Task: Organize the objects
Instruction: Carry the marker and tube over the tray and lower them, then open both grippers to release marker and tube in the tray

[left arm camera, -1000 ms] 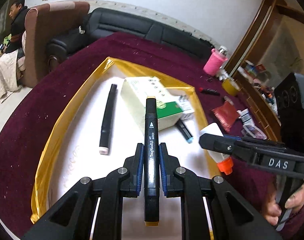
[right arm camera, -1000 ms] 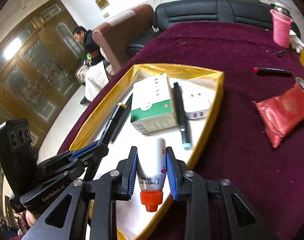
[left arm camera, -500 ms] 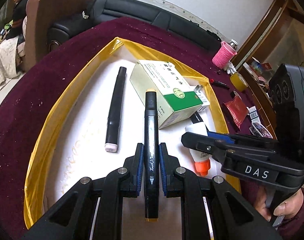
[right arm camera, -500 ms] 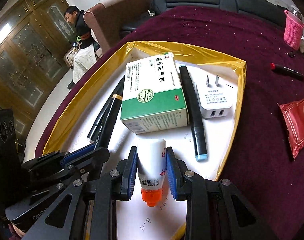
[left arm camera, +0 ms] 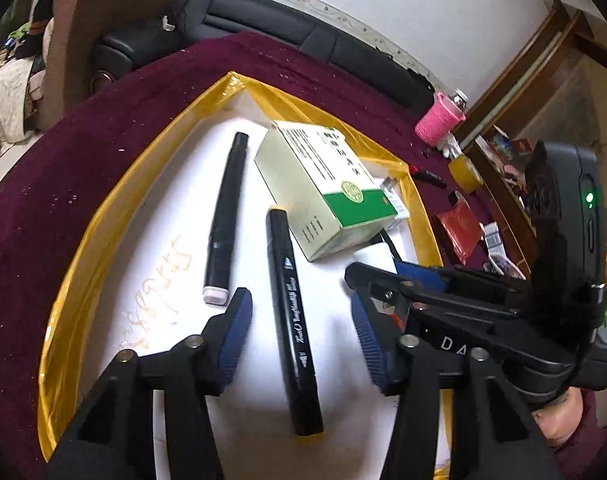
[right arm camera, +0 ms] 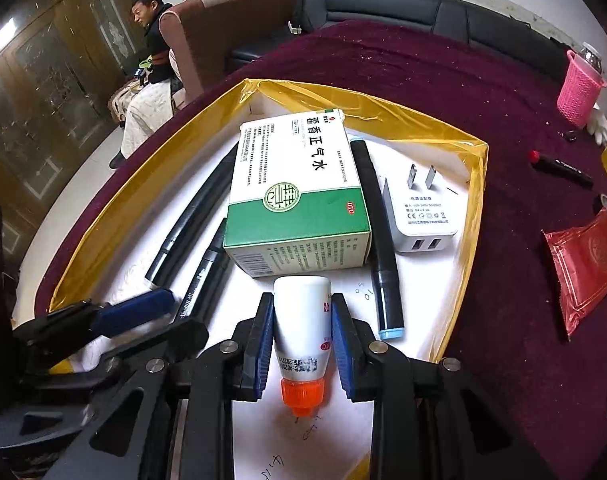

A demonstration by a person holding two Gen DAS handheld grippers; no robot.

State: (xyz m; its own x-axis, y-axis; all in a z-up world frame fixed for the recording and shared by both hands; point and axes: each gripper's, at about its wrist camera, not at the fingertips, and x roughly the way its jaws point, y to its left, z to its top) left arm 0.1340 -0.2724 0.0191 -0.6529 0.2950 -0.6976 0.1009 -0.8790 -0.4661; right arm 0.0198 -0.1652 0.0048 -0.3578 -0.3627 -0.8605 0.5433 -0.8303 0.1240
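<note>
A white tray with a gold rim (left arm camera: 103,216) lies on the maroon table. My left gripper (left arm camera: 301,316) is open, and a black marker (left arm camera: 291,312) lies flat in the tray between its fingers. A second black marker (left arm camera: 225,216) lies to its left. A green and white medicine box (right arm camera: 299,192) sits mid-tray. My right gripper (right arm camera: 301,344) is shut on a white bottle with an orange cap (right arm camera: 302,332), held low over the tray's near part. The right gripper body (left arm camera: 463,312) crosses the left wrist view.
In the tray, a blue-tipped black pen (right arm camera: 377,240) and a white USB charger (right arm camera: 421,208) lie right of the box. On the cloth outside are a red packet (right arm camera: 583,260), a red-capped marker (right arm camera: 559,166) and a pink cup (right arm camera: 581,88). A sofa and a seated person (right arm camera: 151,40) are behind.
My left gripper opened and let go of the black marker, which now lies in the tray. Both grippers moved forward and lower over the tray; the right still holds the bottle.
</note>
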